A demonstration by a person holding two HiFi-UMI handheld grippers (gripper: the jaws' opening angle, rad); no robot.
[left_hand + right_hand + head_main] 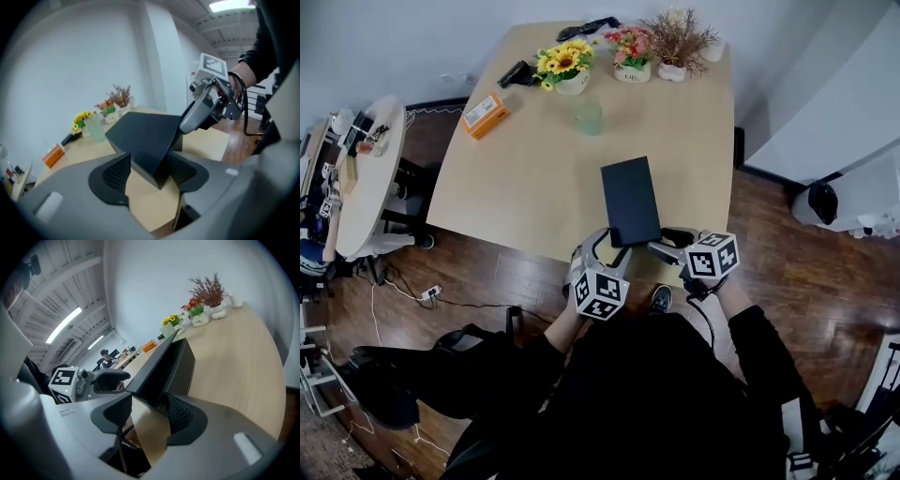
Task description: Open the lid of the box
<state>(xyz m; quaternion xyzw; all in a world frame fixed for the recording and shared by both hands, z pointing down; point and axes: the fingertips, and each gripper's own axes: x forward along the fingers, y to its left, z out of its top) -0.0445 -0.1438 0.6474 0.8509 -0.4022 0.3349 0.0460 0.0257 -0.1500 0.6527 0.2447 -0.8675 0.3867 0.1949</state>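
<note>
A flat black box [630,199] with its lid on lies near the front edge of the wooden table [534,178]. My left gripper [607,246] is at the box's near left corner. In the left gripper view that corner of the box [143,140] sits wedged between both pads, so my left gripper [149,173] is shut on it. My right gripper [667,246] is at the near right corner. In the right gripper view the box [171,366] lies against the right pad only, bare table shows beside the left pad, and my right gripper [149,414] stands open.
At the table's far end stand pots of flowers [565,66], with a pale green cup [588,115] in front of them and an orange packet [485,114] to the left. A round side table [366,178] stands at the left. The table's front edge runs just below the box.
</note>
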